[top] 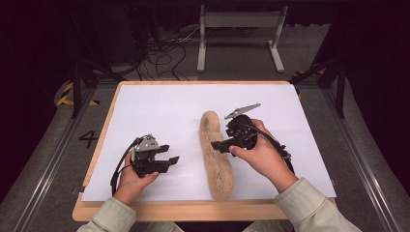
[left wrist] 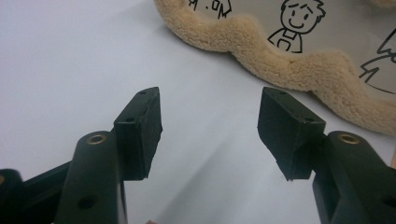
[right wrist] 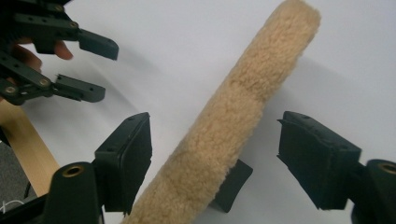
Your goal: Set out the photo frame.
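Dark room, wooden bench (top: 159,211) with a white sheet (top: 159,111) on top. A fleecy tan case (top: 216,154) lies mid-sheet, long axis running away from the person; cartoon figures show on its clear panel, contents can't be told. Right gripper (top: 223,144) jaws wide open, straddling the case edge. Left gripper (top: 173,162) jaws open, empty, near the case.

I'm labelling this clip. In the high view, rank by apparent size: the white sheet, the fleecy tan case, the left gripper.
1. white sheet
2. fleecy tan case
3. left gripper, though it appears close to the case in bulk.
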